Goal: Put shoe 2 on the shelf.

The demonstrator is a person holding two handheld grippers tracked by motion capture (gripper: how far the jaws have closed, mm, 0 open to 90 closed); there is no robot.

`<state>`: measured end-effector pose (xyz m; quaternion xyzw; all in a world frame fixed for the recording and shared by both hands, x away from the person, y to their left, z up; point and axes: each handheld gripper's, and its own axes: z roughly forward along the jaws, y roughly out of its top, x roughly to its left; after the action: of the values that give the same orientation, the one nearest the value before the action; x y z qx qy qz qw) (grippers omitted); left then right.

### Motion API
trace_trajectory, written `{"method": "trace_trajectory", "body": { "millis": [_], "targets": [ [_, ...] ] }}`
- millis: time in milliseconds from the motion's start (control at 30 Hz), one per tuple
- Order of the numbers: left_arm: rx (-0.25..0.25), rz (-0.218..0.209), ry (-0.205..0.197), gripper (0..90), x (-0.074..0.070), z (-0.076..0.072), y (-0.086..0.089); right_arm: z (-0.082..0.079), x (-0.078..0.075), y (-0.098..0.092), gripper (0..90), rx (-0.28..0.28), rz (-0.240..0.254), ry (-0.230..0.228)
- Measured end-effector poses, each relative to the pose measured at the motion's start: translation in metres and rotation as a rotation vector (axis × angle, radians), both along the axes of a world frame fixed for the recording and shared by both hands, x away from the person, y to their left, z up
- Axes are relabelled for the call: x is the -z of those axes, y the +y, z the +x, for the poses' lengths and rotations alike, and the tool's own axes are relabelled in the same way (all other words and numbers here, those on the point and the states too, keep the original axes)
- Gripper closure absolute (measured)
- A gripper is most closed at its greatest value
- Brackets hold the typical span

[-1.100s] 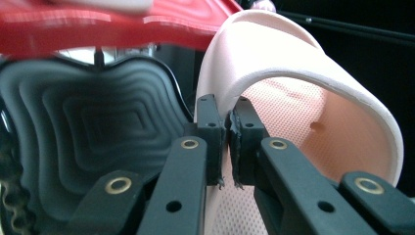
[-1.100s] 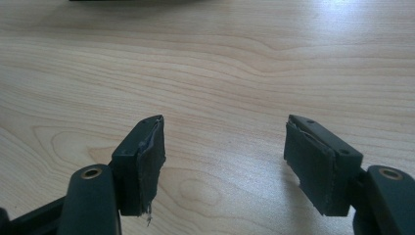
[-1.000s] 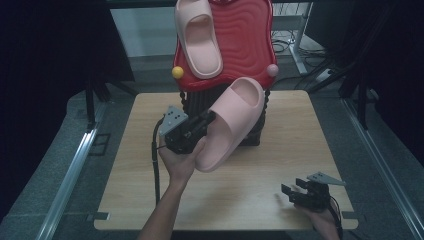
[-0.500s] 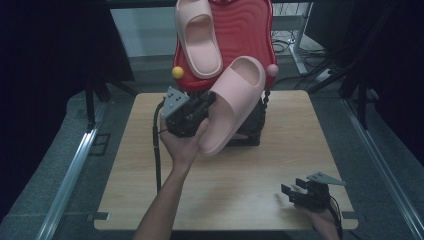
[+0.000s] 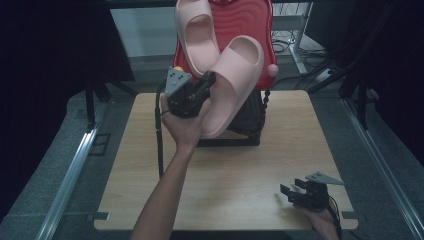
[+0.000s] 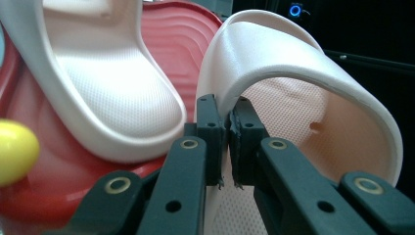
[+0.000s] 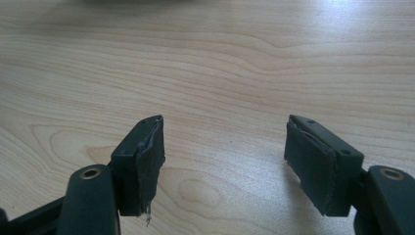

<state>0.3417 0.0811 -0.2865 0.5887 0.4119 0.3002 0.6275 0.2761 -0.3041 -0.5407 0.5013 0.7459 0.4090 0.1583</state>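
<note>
I hold a tool in each hand at a light wooden table (image 5: pixel 150 165). My left tool (image 5: pixel 207 80) is raised above the far half of the table, and its jaws are clenched on the edge of the strap of a pale pink slipper (image 5: pixel 232 82). In the left gripper view the two black pads (image 6: pixel 211 132) pinch the thin rim of that strap, with the slipper's textured footbed (image 6: pixel 288 112) open to the right of them. The slipper hangs off the table, tilted, its toe end up and to the right and its heel end down near my hand (image 5: pixel 186 125).

Just behind it stands a red rack (image 5: pixel 260 35) with a wavy front, on a dark base at the far side of the table. A second pink slipper (image 5: pixel 196 32) hangs on the rack, upper left of the one I hold; the two overlap in the high view (I cannot tell whether they touch). A small yellow knob (image 6: pixel 14 152) sticks out at the rack's left side, and a pink one (image 5: pixel 272 70) at its right.

My right tool (image 5: pixel 290 192) rests low at the near right corner of the table. Its jaws stand apart with nothing between them, above bare wood.
</note>
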Motion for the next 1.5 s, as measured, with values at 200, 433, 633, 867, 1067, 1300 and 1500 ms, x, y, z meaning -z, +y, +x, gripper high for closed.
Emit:
{"method": "trace_trajectory", "body": {
  "millis": [200, 433, 633, 867, 1067, 1300, 1500],
  "targets": [
    [-0.040, -0.014, -0.002, 84.7, -0.016, 0.012, -0.001, 0.000, 0.002, 0.002, 31.1, 0.000, 0.000, 0.008],
    [-0.093, -0.003, 0.005, 84.4, -0.035, 0.029, -0.007, 0.000, 0.001, 0.001, 29.6, 0.011, 0.006, 0.005],
    [-0.128, 0.009, -0.013, 84.4, -0.046, 0.040, -0.015, -0.001, -0.001, 0.002, 28.6, 0.008, 0.010, 0.001],
    [-0.152, 0.008, -0.005, 84.6, -0.057, 0.054, -0.025, -0.004, -0.004, -0.001, 28.5, 0.009, 0.014, -0.007],
    [-0.175, 0.003, 0.011, 84.5, -0.070, 0.070, -0.034, -0.006, -0.003, -0.006, 28.4, 0.022, 0.020, -0.010],
    [-0.224, 0.010, 0.036, 84.4, -0.077, 0.092, -0.045, -0.009, -0.005, -0.009, 28.5, 0.033, 0.027, -0.013],
    [-0.241, 0.029, 0.043, 84.5, -0.085, 0.105, -0.060, -0.010, -0.008, -0.012, 28.0, 0.038, 0.041, -0.019]
  ]
}}
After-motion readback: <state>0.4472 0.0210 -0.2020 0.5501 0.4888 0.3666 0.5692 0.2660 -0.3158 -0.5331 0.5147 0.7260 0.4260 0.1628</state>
